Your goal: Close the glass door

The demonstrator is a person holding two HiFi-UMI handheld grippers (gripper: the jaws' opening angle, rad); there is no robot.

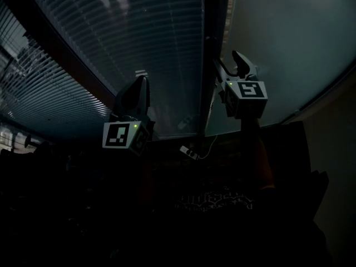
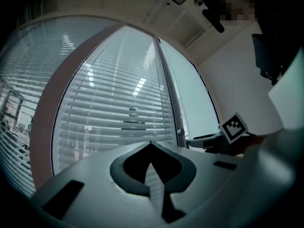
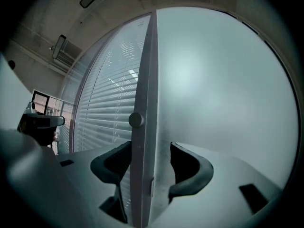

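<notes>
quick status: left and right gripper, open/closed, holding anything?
Left gripper: closed, nothing in it.
Right gripper: closed on the edge of the glass door.

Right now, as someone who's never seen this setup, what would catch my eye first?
The tall frosted glass door fills the right gripper view, with the right gripper holding its jaws on either side of the door's edge. Left of it, pale slatted blinds glow behind glass, while the left gripper hangs in front of them, jaws together and empty.
</notes>
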